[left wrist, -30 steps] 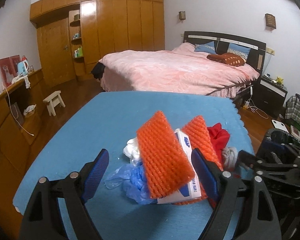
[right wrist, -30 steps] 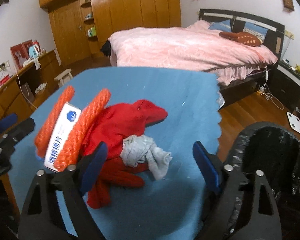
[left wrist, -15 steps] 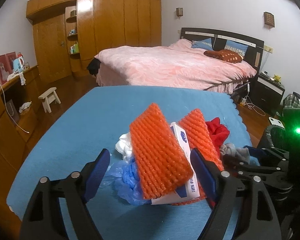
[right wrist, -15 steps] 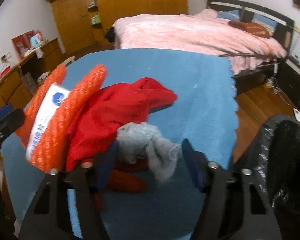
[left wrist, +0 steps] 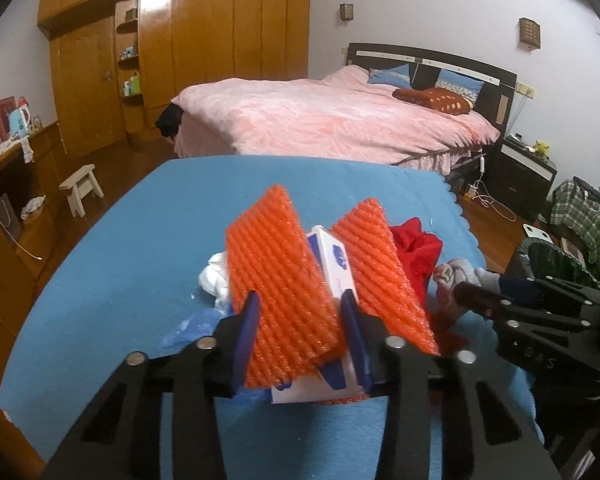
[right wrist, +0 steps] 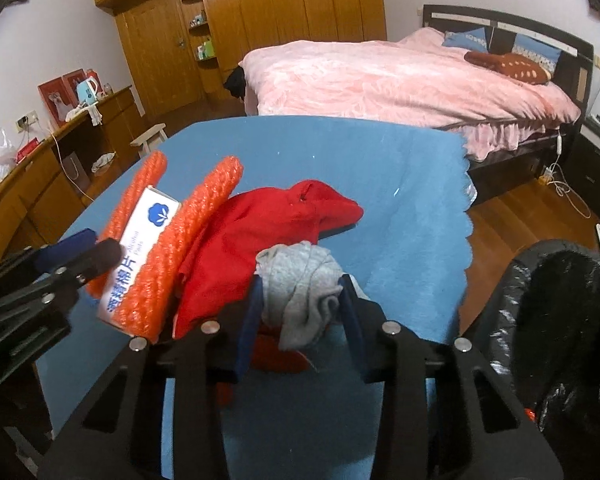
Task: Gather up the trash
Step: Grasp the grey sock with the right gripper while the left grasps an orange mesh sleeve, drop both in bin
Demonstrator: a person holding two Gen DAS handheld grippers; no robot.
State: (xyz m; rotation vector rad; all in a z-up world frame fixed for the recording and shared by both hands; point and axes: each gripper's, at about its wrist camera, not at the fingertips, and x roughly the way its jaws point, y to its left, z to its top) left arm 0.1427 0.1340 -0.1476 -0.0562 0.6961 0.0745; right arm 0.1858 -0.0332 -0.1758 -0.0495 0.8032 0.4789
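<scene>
on the blue cloth [left wrist: 120,272], both closing hand-held grippers pinch: left [left wrist: 302,320] upright orange wrap [left wrist: 284,288], right [right wrist: 300,312] grey sock [right wrist: 300,284].

left gripper [left wrist: 300,316] closing | pads on orange foam wrap [left wrist: 278,292]

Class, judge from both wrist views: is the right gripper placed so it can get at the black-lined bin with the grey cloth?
Probably yes. The right gripper, jaws closing on the grey cloth, sits beside the bin, whose mouth looks open; nothing visible stands between.
</scene>
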